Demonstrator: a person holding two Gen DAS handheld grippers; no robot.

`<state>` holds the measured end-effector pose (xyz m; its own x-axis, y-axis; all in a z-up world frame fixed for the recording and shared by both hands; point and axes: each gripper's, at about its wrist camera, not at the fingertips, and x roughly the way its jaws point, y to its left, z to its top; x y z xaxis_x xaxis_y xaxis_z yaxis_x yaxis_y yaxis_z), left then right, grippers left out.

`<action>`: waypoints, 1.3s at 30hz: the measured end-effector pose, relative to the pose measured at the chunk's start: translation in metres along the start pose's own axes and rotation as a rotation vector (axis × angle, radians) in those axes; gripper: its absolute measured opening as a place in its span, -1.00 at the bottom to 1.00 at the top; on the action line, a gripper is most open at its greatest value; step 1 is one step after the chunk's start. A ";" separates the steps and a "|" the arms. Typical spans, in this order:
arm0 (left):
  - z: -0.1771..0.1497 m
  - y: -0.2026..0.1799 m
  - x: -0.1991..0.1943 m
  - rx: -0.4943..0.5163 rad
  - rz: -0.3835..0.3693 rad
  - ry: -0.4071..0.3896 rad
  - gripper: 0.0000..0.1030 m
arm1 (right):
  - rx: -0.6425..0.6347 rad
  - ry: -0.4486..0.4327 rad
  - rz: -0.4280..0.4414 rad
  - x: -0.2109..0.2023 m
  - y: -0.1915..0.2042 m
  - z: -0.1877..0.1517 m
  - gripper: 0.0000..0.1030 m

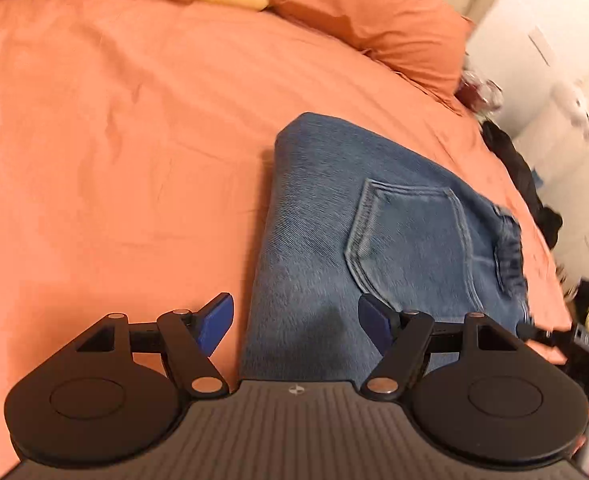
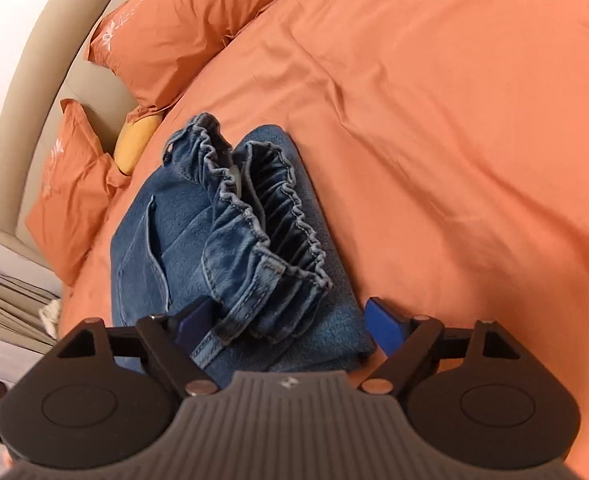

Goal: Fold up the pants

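Observation:
The blue jeans (image 1: 334,216) lie folded into a compact stack on the orange bed sheet (image 1: 114,140), back pocket facing up. My left gripper (image 1: 296,324) is open, its blue pads straddling the near left edge of the stack, holding nothing. In the right wrist view the jeans (image 2: 182,232) show their elastic waistband (image 2: 278,208) bunched on top. My right gripper (image 2: 290,326) is open, its pads either side of the near end of the stack; the waistband cloth lies between them, not pinched.
Orange pillows (image 1: 374,20) (image 2: 174,28) and a yellow cushion (image 2: 136,140) lie at the bed's head by a beige headboard (image 2: 26,92). Dark items (image 1: 522,176) sit off the bed's right edge. The other gripper (image 1: 582,344) shows at the right.

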<state>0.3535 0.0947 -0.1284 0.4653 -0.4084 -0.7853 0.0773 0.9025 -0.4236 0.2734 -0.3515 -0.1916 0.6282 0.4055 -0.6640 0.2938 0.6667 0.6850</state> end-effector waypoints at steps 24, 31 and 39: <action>-0.010 0.023 0.026 -0.215 -0.135 -0.014 -0.25 | -0.126 0.024 0.047 0.012 0.034 0.016 0.09; -0.008 0.037 -0.024 -0.194 -0.165 -0.035 -0.36 | -0.236 0.028 0.093 -0.018 0.097 0.007 0.01; -0.016 0.100 -0.110 -0.219 -0.125 -0.118 -0.37 | -0.313 0.073 0.200 -0.003 0.174 -0.038 0.01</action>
<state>0.2957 0.2281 -0.0916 0.5644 -0.4847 -0.6682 -0.0455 0.7900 -0.6114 0.2955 -0.2132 -0.0814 0.5948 0.5825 -0.5539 -0.0709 0.7244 0.6857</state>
